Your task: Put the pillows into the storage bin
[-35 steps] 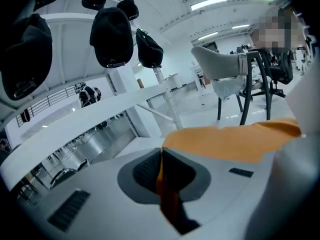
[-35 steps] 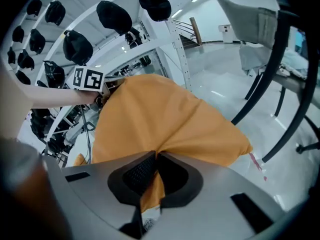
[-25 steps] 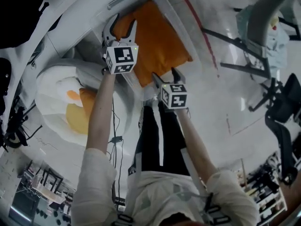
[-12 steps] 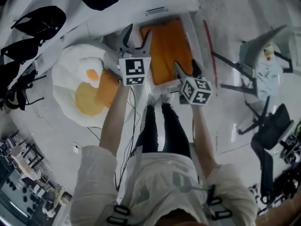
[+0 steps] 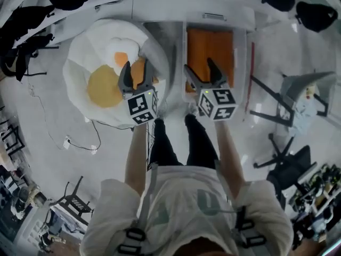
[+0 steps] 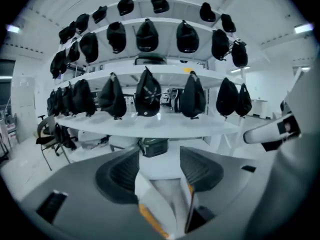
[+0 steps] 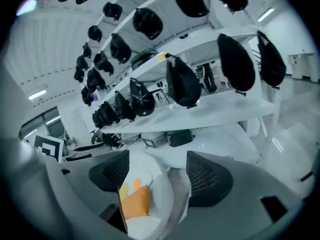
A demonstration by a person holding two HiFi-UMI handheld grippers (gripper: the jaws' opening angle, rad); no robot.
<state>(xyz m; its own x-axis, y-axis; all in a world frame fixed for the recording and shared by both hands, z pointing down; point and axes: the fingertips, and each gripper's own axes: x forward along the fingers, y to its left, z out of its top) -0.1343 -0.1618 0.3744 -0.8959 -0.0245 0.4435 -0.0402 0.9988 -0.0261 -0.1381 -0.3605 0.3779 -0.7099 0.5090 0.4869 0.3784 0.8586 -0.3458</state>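
Observation:
An orange pillow [image 5: 209, 51] lies flat inside the pale storage bin [image 5: 238, 41] on the floor. To its left lies a big round white pillow [image 5: 90, 63] with a fried-egg print, an orange patch [image 5: 138, 71] showing at its right side. My left gripper [image 5: 136, 74] hovers over that pillow's right edge; its jaws have just been opening, with nothing between them. My right gripper [image 5: 201, 71] hangs open and empty above the bin's near end. The egg pillow [image 7: 137, 199] shows low between the right gripper's jaws [image 7: 157, 171]. The left gripper [image 6: 162, 166] is open too.
White curved shelves hung with several black caps [image 6: 147, 91] fill both gripper views. Office chairs [image 5: 290, 167] and a covered chair [image 5: 303, 95] stand to the right. A cable [image 5: 69, 140] runs over the floor at left. The person's legs [image 5: 176, 140] stand below the grippers.
Both grippers have lifted off the orange pillow in the bin. The left one has swung left over the egg pillow. The head view has turned, so bin and pillow now sit side by side.

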